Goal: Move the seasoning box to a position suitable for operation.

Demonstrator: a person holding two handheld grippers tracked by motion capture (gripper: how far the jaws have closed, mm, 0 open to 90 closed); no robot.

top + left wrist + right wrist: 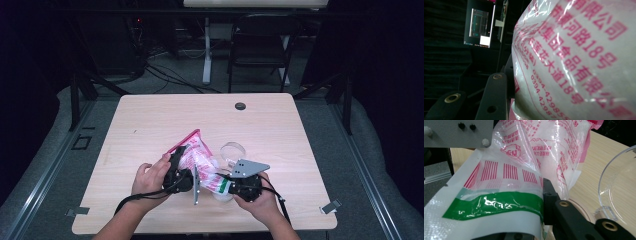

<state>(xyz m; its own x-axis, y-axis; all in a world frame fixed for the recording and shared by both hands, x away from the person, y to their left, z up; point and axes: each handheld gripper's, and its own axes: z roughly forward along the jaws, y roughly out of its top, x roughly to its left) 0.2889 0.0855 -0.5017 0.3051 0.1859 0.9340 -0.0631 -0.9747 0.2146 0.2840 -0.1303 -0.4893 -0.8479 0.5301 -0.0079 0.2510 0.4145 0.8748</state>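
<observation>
Both grippers [181,172] [235,186] are clamping the printed bag [202,160], tilting it beside the clear container [233,149]; pouring not yet evident.

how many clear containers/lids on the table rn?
2. One clear round container lies beyond the right gripper, beside the plastic bag. A second clear round piece sits under the bag's near end, partly hidden.

Both hands sit close together, left gripper [181,167] half closed, right gripper [239,186] clamped (jaws tight).
</observation>
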